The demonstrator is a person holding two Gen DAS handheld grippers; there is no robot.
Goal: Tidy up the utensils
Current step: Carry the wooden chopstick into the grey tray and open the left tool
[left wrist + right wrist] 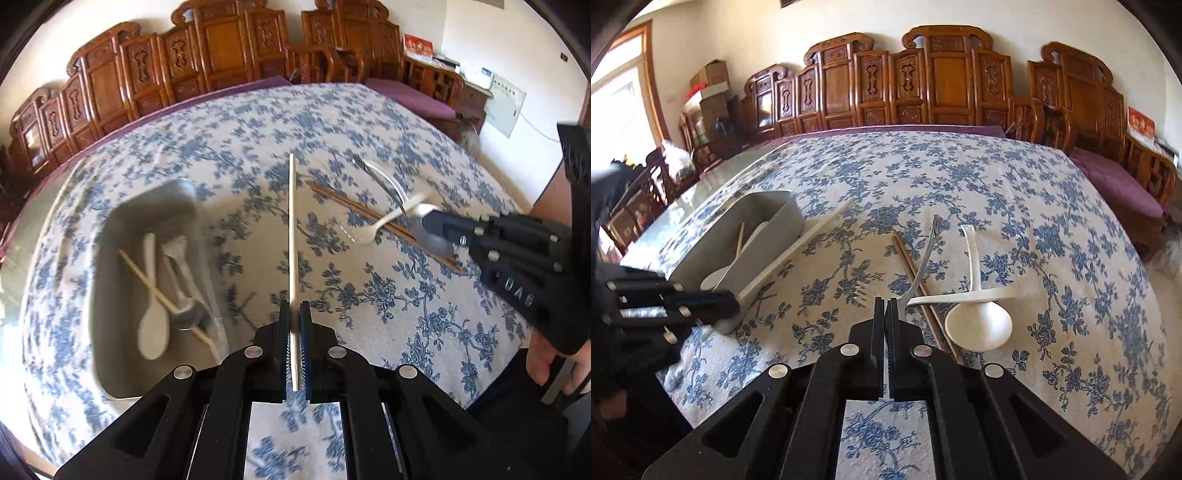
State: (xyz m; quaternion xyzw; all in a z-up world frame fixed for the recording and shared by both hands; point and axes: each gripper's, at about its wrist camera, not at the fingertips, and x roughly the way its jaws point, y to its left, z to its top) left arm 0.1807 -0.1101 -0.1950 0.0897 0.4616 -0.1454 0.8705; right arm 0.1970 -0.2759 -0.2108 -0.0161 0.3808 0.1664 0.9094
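My left gripper (294,309) is shut on a pale chopstick (292,229) and holds it above the table beside the grey bin (110,295). The bin holds a white spoon (153,325), another pale chopstick (162,295) and a metal utensil (181,280). My right gripper (886,304) is shut on a metal fork (923,258), which points away over the cloth. Next to it lie brown chopsticks (912,273), a white ladle spoon (979,325) and a small white plastic spoon (960,295). The right gripper also shows in the left wrist view (436,225).
The table (960,184) is covered with a blue floral cloth. Carved wooden chairs (923,85) line the far side. A purple cushioned bench (1115,181) stands at the right. The left gripper shows at the left of the right wrist view (727,299).
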